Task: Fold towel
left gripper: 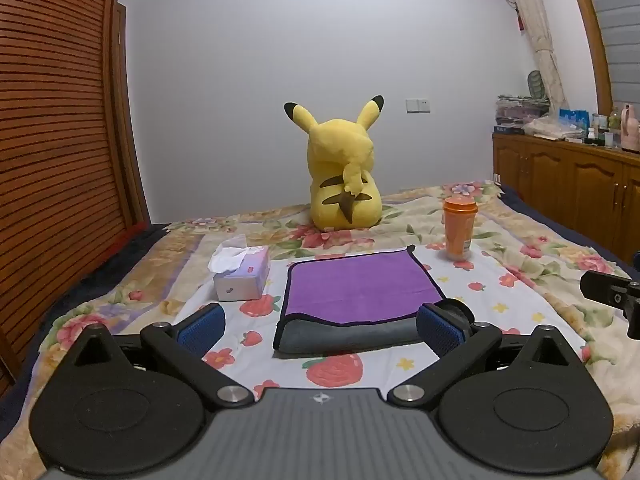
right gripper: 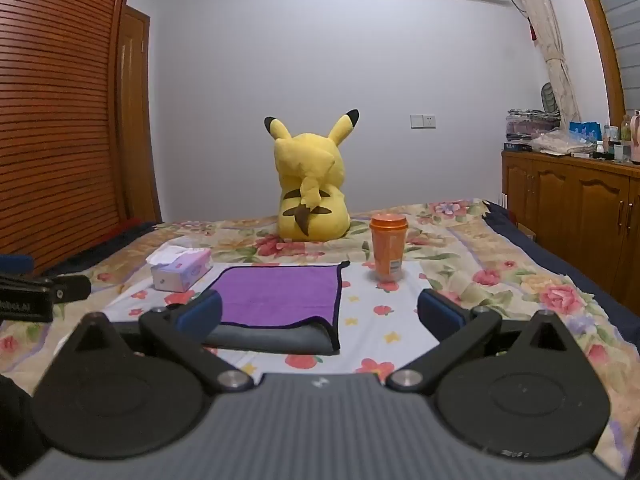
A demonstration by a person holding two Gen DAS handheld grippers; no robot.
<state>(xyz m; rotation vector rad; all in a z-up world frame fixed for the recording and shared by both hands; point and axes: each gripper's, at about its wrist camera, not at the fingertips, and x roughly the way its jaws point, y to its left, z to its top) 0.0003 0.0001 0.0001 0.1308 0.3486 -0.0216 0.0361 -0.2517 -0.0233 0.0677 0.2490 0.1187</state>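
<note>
The purple towel [left gripper: 362,286], already folded once, is lying widthwise just ahead of the spread-jawed left gripper [left gripper: 320,326], while the equally spread right gripper [right gripper: 320,316] is sitting off its right edge.

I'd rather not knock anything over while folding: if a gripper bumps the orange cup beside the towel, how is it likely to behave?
The orange cup looks tall and narrow, narrowing toward its base, so it would probably tip rather than slide. It stands on a soft floral blanket, likely unsteady footing. Being round, it may roll once down. Whether it is full cannot be told.
</note>
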